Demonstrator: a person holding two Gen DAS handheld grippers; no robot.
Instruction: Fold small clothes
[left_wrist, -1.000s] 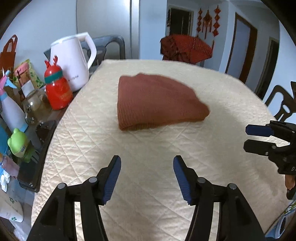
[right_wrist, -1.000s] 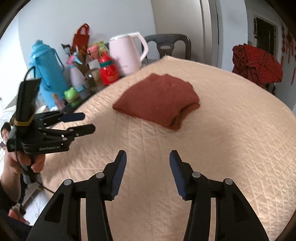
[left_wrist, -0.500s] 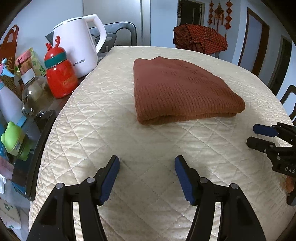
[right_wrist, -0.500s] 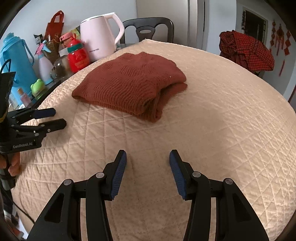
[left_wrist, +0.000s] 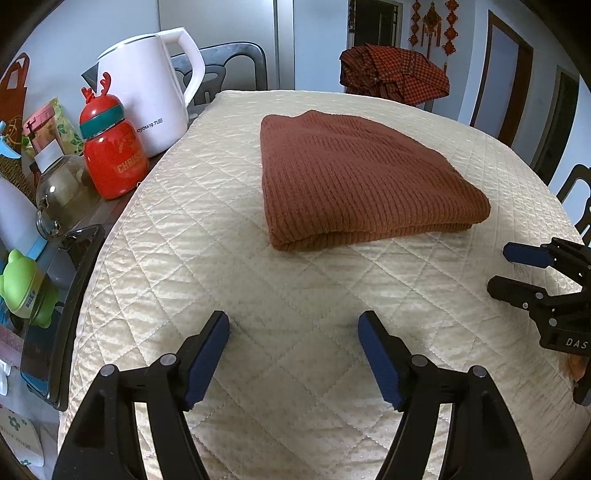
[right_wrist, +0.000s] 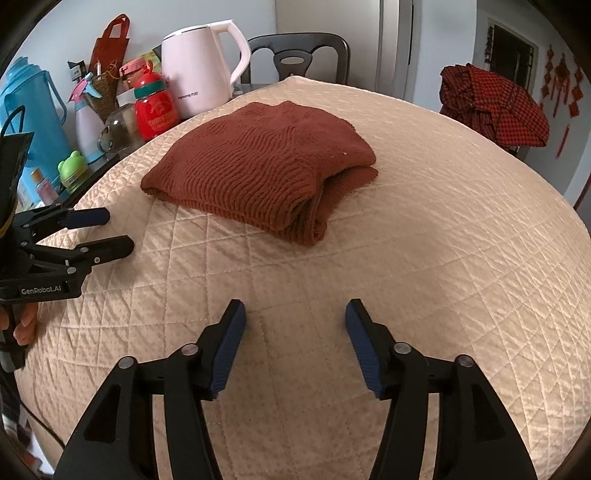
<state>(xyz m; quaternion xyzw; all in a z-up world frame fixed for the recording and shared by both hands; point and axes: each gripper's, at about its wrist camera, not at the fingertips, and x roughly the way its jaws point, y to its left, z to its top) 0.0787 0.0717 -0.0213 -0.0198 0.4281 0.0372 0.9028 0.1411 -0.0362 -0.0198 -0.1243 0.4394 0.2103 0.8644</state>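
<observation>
A rust-brown knit sweater (left_wrist: 354, 177) lies folded into a flat stack on the cream quilted table cover (left_wrist: 295, 295); it also shows in the right wrist view (right_wrist: 266, 170). My left gripper (left_wrist: 293, 325) is open and empty, low over the cover, short of the sweater's near edge. My right gripper (right_wrist: 295, 314) is open and empty, also short of the sweater. Each gripper shows in the other's view, the right gripper (left_wrist: 517, 273) at the right and the left gripper (right_wrist: 103, 232) at the left, both with jaws apart.
At the table's left edge stand a white kettle (left_wrist: 147, 103), a red reindeer bottle (left_wrist: 110, 155), a glass jar (left_wrist: 59, 192), a green frog bottle (left_wrist: 26, 284) and a dark tablet (left_wrist: 59, 314). A red checked cloth (left_wrist: 395, 74) hangs on a chair behind.
Both grippers have moved forward and lower toward the sweater, which now looks larger and closer. Both stayed open. The sweater has not moved.
</observation>
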